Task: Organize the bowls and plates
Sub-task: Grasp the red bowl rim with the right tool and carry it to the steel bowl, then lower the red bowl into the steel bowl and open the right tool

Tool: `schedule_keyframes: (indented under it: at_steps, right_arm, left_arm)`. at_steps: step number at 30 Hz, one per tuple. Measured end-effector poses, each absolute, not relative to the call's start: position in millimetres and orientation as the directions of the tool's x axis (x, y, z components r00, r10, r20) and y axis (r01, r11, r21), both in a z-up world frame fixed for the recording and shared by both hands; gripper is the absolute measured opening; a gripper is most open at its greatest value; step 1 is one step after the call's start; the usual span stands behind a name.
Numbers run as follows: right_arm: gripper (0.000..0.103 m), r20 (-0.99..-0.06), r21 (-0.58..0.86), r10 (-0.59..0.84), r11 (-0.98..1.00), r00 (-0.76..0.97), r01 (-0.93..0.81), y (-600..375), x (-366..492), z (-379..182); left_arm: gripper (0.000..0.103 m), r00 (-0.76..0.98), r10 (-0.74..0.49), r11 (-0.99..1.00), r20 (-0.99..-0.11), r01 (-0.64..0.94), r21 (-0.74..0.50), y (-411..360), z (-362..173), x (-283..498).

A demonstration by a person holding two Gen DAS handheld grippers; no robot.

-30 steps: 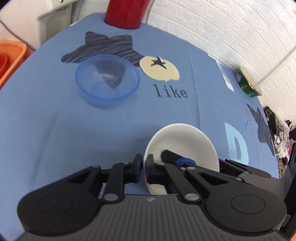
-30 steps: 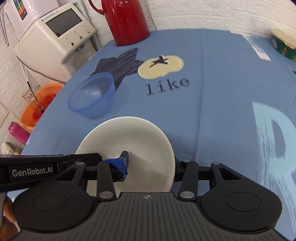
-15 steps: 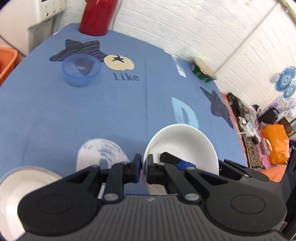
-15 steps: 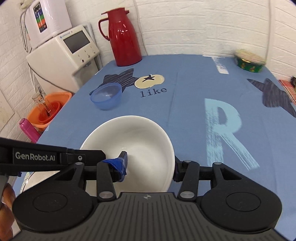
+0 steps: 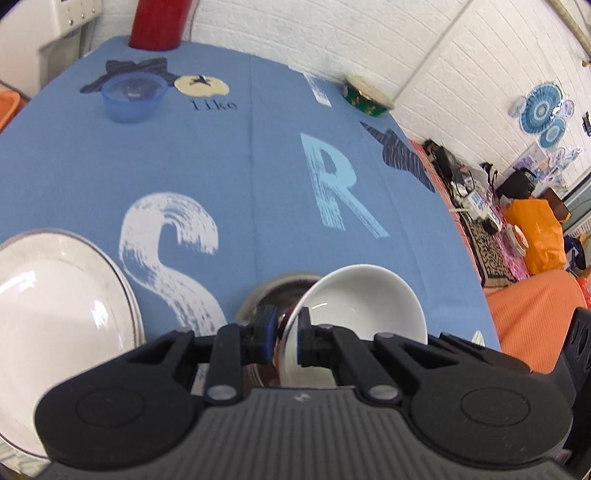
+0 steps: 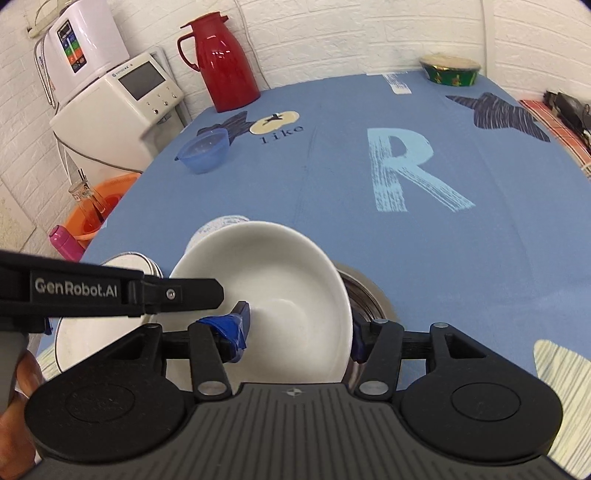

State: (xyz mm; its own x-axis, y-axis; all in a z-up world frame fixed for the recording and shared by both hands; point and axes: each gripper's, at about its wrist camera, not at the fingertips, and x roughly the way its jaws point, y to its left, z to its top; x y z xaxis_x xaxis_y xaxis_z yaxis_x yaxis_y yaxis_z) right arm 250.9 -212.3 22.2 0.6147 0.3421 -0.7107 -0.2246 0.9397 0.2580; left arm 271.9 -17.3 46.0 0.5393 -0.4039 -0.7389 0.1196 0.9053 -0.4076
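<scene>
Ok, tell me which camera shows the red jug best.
The right wrist view: the red jug stands whole there, handle, lid and spout visible, at the table's far edge. The left wrist view catches only its lower body, cropped by the frame's top.

White ceramic bowl [image 6: 280,295] sits tilted over round steel bowl [image 6: 369,299] at near tabletop [image 6: 369,240] edge. White silver-rimmed plates [image 5: 55,295] just left of it. Translucent blue plastic bowl [image 6: 203,149] far back left; red thermos jug [image 6: 225,59] behind that. Green round tin [image 6: 450,72] at back right corner.
</scene>
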Motion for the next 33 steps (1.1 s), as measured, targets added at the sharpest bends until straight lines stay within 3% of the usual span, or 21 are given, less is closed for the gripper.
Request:
schedule_keyframes:
  at_steps: [20,22,23,25,33]
  right_arm:
    - [0.039,-0.739,0.194,0.307,0.949,0.599,-0.247,-203.6,256.1,-10.0]
    - [0.039,-0.730,0.190,0.300,0.952,0.614,-0.240,-204.1,254.4,-8.1]
    - [0.038,-0.721,0.188,0.301,0.952,0.624,-0.241,-204.4,253.4,-6.2]
    - [0.038,-0.705,0.157,0.272,0.960,0.655,-0.230,-204.9,250.0,-2.0]
    - [0.039,-0.605,0.154,0.238,0.971,0.759,-0.181,-213.5,226.2,12.5]
  left_arm:
    - [0.000,0.470,-0.405,0.906,-0.785,0.092,-0.413,-16.0,4.1,279.2]
    - [0.009,0.485,-0.402,0.908,-0.777,0.099,-0.408,-14.3,6.9,278.4]
    - [0.029,0.493,-0.412,0.903,-0.766,0.110,-0.415,-13.5,9.1,277.7]
    - [0.046,0.506,-0.438,0.890,-0.743,0.128,-0.438,-12.1,14.3,275.9]
    - [0.051,0.616,-0.378,0.917,-0.691,0.146,-0.372,-7.4,33.7,262.4]
